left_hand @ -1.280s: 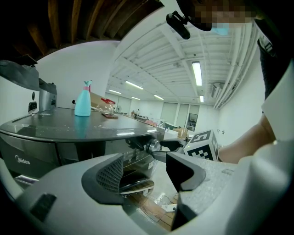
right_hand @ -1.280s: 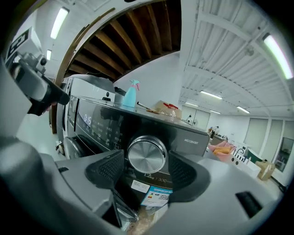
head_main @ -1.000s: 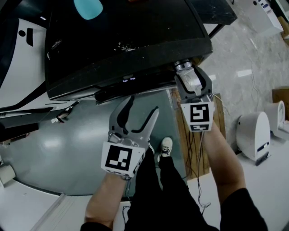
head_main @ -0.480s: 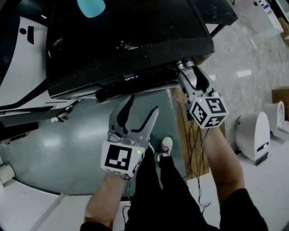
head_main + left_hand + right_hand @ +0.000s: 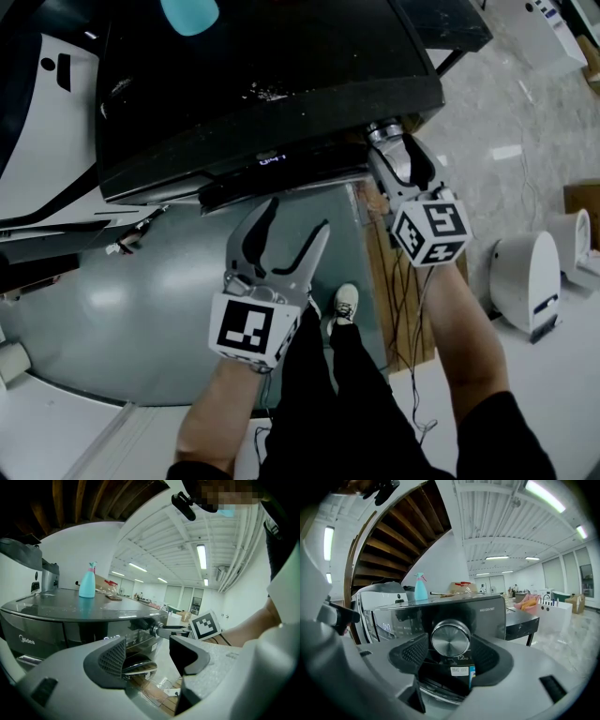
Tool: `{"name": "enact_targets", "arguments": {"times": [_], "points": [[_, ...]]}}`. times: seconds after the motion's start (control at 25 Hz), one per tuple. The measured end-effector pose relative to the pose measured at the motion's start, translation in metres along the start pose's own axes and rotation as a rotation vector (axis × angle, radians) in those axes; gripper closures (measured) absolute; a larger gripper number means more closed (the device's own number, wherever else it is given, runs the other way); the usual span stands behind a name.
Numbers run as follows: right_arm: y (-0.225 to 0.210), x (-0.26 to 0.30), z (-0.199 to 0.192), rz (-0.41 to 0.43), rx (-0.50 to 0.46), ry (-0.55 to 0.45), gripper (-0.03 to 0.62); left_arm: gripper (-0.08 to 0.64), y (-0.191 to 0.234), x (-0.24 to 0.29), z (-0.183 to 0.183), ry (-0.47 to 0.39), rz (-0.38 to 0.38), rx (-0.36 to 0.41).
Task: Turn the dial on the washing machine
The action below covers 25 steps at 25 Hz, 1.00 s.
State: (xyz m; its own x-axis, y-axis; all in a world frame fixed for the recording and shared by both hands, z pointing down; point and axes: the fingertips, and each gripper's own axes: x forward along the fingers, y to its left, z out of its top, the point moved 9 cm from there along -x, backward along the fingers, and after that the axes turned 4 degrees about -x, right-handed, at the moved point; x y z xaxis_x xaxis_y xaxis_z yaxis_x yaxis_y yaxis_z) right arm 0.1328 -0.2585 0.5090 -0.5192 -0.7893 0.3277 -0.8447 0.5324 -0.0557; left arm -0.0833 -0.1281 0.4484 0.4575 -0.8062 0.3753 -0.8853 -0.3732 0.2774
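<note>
- Closest in, the head view had the person's dark trouser legs and one white shoe (image 5: 343, 305) at about 6 o'clock, on the floor in front of the machine.
- The left gripper (image 5: 298, 217) hung just past that, pointing toward 12 o'clock at the grey round door (image 5: 141, 300). Its own view (image 5: 147, 648) showed the jaws wide apart with nothing between them, and they weren't touching the machine.
- The left gripper's marker cube (image 5: 251, 330) sat at the wrist end, facing the head camera.
- The right gripper (image 5: 394, 150) was out at roughly 2 o'clock from the left one, with its marker cube (image 5: 429, 230) tilted rather than square to the camera.
- Its own view (image 5: 449, 651) showed the jaws closed in on the dial (image 5: 450, 639), one ribbed pad tight on each side of the round metal knob.
- The dial (image 5: 382, 131) was on the front control panel at the right-hand end of the washing machine (image 5: 262, 84), with lit digits (image 5: 270, 161) further along the panel toward 9 o'clock.
- Farthest back, a teal spray bottle (image 5: 187, 14) stood upright on the machine's dark top at about 11 o'clock. It also showed in the right gripper view (image 5: 421, 587).
</note>
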Motion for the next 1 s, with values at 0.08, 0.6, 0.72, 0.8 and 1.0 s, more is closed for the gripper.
{"name": "enact_targets", "arguments": {"times": [0.08,0.6,0.72,0.8,1.0], "points": [[0.003,0.000,0.002,-0.022,-0.078,0.011,0.321,0.287,0.000,-0.001,0.000,0.001,-0.001,-0.001],[0.020,0.005,0.006,-0.117,-0.488,0.051,0.315,0.287,0.005,-0.004,-0.004,0.003,-0.002,-0.009],[0.021,0.005,0.004,-0.133,-0.470,0.067,0.328,0.287,0.006,-0.003,-0.006,0.003,-0.003,-0.012],[0.021,0.005,0.003,-0.134,-0.451,0.059,0.328,0.287,0.007,-0.003,-0.006,0.004,-0.003,-0.013],[0.014,0.005,0.002,-0.091,-0.272,0.019,0.330,0.287,0.011,-0.003,-0.007,0.006,-0.001,-0.014]]}}
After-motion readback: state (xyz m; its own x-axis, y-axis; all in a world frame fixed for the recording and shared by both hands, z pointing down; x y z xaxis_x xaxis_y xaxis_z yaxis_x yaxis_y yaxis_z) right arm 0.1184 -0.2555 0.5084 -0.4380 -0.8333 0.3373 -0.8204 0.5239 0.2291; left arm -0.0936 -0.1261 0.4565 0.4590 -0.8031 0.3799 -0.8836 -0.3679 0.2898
